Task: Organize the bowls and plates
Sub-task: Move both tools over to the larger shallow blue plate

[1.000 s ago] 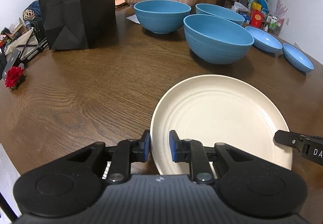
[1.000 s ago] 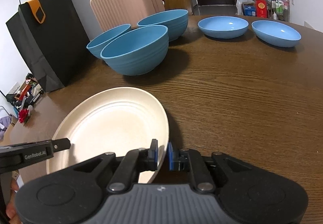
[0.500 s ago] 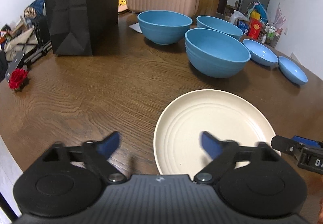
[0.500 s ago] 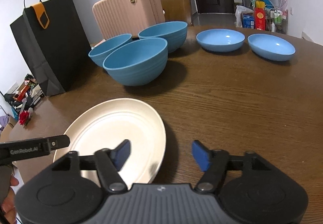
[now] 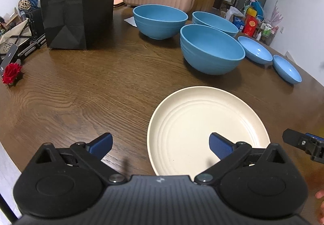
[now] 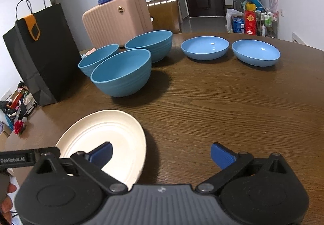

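- Nearest, the left gripper (image 5: 160, 146) hangs with its blue pads spread wide over the near rim of the round cream ribbed plate (image 5: 204, 129), gripping nothing; its jaws have just been opening.
- The right gripper (image 6: 161, 154) is equally wide and empty, its jaws also just opened; one pad hovers over the plate's right edge, the other over the bare brown wooden table (image 6: 222, 103).
- The plate lies flat near the table's front edge, released: the set-down step looks finished.
- Beyond stand three deep blue ribbed bowls (image 6: 121, 73) clustered close together, and two shallow light-blue dishes (image 6: 205, 47) side by side further right.
- Next move, as I judge it: reach past the plate to a bowl and nest it, taking its rim squarely.
- A second ago both grippers were pinched on the plate's rim; now it is free.
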A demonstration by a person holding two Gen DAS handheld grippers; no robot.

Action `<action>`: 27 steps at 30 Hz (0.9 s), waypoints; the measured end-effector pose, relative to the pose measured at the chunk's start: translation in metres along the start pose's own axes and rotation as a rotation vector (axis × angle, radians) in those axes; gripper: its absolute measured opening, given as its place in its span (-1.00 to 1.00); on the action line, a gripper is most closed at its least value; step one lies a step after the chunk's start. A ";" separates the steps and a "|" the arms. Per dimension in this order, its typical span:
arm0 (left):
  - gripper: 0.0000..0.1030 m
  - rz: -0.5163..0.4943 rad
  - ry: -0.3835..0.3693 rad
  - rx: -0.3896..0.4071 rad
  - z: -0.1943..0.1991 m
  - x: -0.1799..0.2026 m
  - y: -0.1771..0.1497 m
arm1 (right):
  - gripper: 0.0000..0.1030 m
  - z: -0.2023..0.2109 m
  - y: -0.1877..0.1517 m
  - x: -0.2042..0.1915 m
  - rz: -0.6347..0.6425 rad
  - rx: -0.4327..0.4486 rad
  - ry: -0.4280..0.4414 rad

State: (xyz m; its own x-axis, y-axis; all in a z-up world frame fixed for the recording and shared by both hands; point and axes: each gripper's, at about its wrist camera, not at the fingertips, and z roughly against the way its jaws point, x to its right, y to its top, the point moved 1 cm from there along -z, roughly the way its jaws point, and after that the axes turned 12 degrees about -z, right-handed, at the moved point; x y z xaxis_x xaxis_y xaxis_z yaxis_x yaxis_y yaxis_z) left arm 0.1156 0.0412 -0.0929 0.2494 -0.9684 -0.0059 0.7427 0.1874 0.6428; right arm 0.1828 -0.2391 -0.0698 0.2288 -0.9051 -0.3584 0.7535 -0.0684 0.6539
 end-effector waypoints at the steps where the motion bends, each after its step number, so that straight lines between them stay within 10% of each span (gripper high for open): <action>1: 1.00 0.000 -0.003 0.003 0.001 0.001 0.001 | 1.00 0.001 0.001 0.001 -0.001 0.002 -0.003; 27: 1.00 -0.143 -0.103 0.054 0.016 0.083 0.086 | 1.00 0.026 0.080 0.053 -0.176 0.101 -0.149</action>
State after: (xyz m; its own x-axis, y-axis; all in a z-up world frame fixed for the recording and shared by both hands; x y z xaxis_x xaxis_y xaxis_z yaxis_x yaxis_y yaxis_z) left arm 0.1899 -0.0260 -0.0256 0.0762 -0.9968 -0.0234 0.7310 0.0399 0.6812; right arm 0.2393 -0.3036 -0.0197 0.0005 -0.9269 -0.3753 0.7066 -0.2652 0.6560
